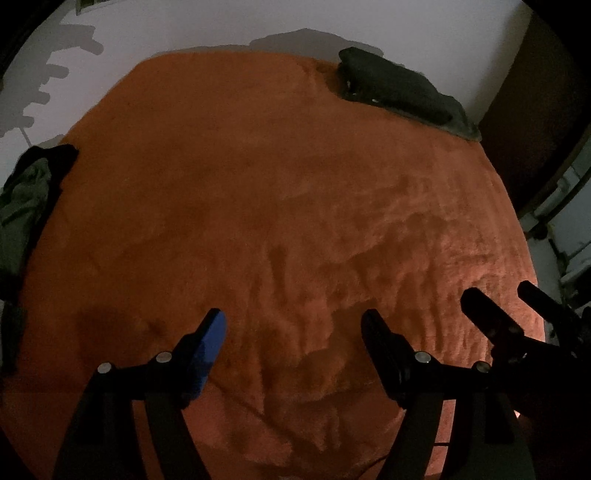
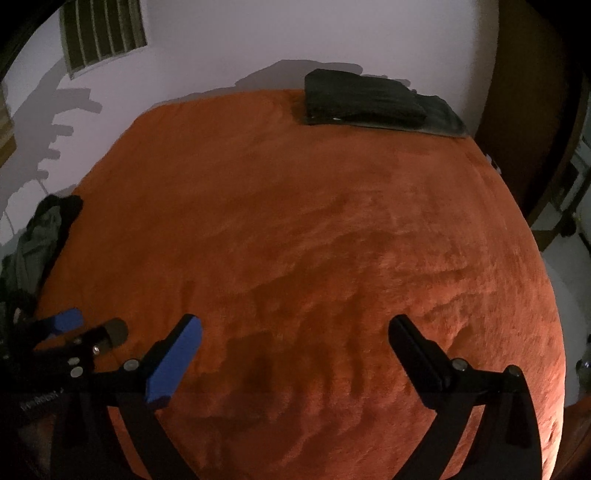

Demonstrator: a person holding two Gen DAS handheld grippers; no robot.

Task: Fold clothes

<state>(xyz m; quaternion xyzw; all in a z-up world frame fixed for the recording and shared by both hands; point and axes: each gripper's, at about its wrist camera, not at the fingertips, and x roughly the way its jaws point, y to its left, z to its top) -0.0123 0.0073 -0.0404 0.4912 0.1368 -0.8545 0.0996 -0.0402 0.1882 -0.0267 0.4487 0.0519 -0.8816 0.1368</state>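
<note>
Room: dim, with a pale wall [image 2: 258,37] behind and a vent [image 2: 101,33] high up on it.
Bed: big, with a fuzzy orange blanket [image 1: 258,184] all over it. The middle is bare.
Folded stack: dark clothes [image 2: 365,99], neat, at the far right corner of the bed.
Loose pile: dark and grey clothes [image 1: 26,199], crumpled, at the left edge of the bed. These look like the ones left to fold.
Left gripper: [image 1: 293,328] fingers spread wide, nothing between them, above the near part of the bed.
Right gripper: [image 2: 295,332] fingers spread wide too, nothing held, just beside the left one.
What could go wrong: the pile is well apart from both grippers. In this dim light, a grab could catch the fuzzy blanket too, or lift two clothes at once because they are tangled.
</note>
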